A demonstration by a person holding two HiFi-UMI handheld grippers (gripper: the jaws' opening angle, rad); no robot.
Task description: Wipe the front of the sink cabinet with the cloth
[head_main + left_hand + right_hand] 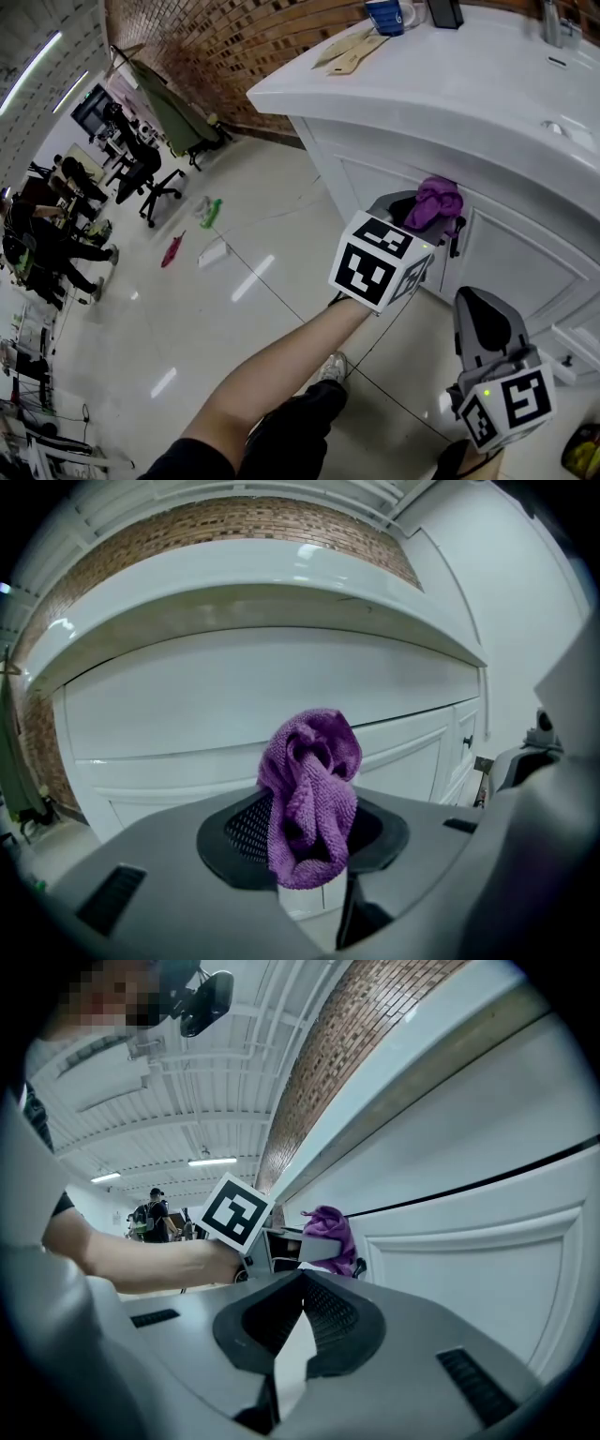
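While your left gripper (424, 217) reaches forward at arm's length, its jaws are clamped on a bunched purple cloth (310, 782). The cloth stands up out of the jaws in a loose knot, with a tail hanging down between them. In the head view the cloth sits just under the overhanging edge of the white countertop (450, 89), right at the front of the sink cabinet (530, 258). No view shows clearly whether the cloth touches the panel. A small dark door handle (459, 236) is just beside the cloth, to its right.

Your right gripper (485, 314) hangs lower and nearer to you, well apart from the cloth. Its jaws meet at the tips with nothing between them, and they point toward the same cabinet front. In the right gripper view, a recessed door panel (487, 1279) of the cabinet fills the right side.

Your bare left forearm (281, 361) runs from the lower left up to the marker cube. A light shoe (333, 367) shows below it on the glossy pale floor (187, 328).

On the countertop sit a blue mug (388, 15) and flat pale wooden pieces (349, 52). Behind them rises a brick wall (216, 42). Far off to the left are a black office chair (155, 187), seated people, and a green bottle (212, 212) lying on the floor.
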